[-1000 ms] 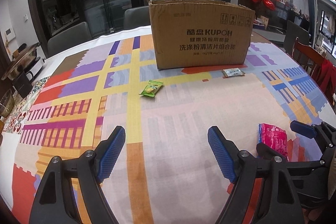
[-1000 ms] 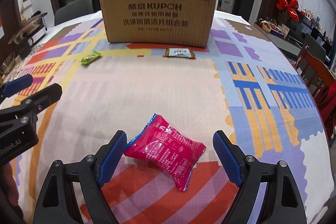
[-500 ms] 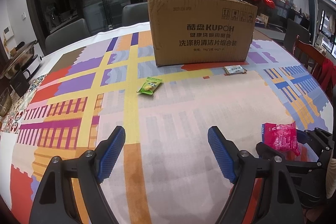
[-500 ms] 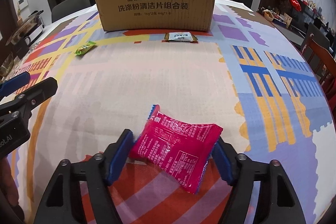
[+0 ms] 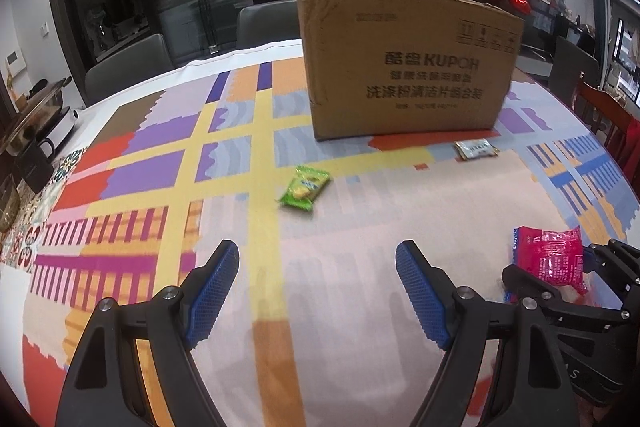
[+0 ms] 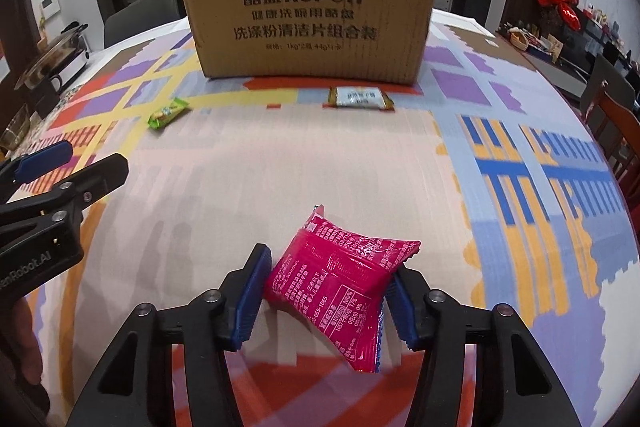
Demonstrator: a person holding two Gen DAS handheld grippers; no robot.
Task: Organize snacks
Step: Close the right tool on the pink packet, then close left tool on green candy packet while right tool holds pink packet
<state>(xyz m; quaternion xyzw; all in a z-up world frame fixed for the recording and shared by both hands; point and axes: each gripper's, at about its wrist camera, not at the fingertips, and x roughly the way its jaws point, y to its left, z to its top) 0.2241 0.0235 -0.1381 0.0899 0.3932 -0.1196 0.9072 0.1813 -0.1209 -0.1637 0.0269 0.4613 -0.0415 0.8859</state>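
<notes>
The right gripper (image 6: 326, 291) was closing its jaws on the pink snack packet (image 6: 340, 279), which bulged between the pads near the desk's front edge, presumably bound for the cardboard box (image 6: 308, 7) at the far edge. The left gripper (image 5: 318, 291) stood wide and empty, the green packet (image 5: 305, 188) ahead of it.

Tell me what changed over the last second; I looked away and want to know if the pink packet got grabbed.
The right gripper went from wide open around the pink packet to closing on it; its pads now press both sides. The left gripper drifted toward the green snack, jaws open and empty. The green snack, the white packet and the cardboard box stayed put on the tablecloth.
</notes>
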